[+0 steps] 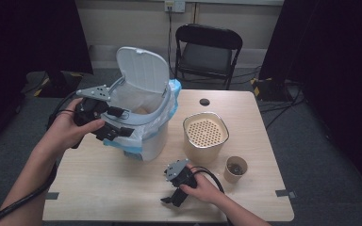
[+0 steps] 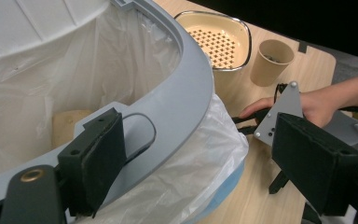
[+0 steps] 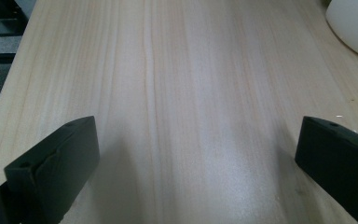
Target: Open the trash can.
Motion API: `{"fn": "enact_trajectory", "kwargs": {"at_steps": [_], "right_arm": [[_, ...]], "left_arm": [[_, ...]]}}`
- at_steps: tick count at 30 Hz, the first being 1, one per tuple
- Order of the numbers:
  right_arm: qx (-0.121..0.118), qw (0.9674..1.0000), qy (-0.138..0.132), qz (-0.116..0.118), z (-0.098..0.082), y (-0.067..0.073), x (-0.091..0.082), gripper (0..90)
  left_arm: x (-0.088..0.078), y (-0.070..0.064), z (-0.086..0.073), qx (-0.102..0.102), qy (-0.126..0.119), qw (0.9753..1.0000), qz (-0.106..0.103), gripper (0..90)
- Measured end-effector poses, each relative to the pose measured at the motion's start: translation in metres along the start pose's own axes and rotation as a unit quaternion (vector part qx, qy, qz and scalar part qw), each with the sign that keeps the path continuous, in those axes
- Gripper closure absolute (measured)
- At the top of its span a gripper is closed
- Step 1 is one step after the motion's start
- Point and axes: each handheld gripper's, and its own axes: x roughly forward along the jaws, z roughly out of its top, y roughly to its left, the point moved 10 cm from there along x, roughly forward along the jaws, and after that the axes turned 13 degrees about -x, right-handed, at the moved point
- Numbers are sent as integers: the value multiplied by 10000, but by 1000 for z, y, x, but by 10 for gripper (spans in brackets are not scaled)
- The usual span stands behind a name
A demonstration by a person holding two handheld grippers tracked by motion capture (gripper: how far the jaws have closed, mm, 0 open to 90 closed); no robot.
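A white pedal bin (image 1: pixel 147 139) stands on the table with its lid (image 1: pixel 141 68) up and a clear bag (image 2: pixel 191 177) folded over its grey rim ring (image 2: pixel 193 88). My left gripper (image 1: pixel 115 131) is shut on that ring at the bin's near left side. In the left gripper view (image 2: pixel 198 125) one jaw sits inside the ring and the other outside the bag. A tan lump (image 2: pixel 70 123) lies at the bottom of the bag. My right gripper (image 1: pixel 173 200) rests low over the bare table, open, with nothing between its jaws (image 3: pixel 196 135).
A cream container with a perforated insert (image 1: pixel 205 134) stands right of the bin, and a paper cup (image 1: pixel 235 168) sits beside it. A black folding chair (image 1: pixel 207 52) is behind the table (image 1: pixel 99 188). The bin's white wall (image 3: pixel 354 23) lies beyond the right gripper.
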Motion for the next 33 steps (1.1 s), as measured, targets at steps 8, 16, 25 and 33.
{"fn": "enact_trajectory", "kwargs": {"at_steps": [8,16,25,33], "right_arm": [[14,10000,17,12,0,0,0,0],[36,10000,22,-10,0,1,-1,0],[59,10000,-6,-52,0,1,-1,0],[63,10000,0,-57,0,1,-1,0]], "left_arm": [[-3,-16,-5,90,-18,9999,-136,166],[5,-30,-22,137,-78,9991,-399,166],[26,-40,-49,221,-86,9978,-618,166],[37,-46,-66,221,-129,9971,-721,166]]}}
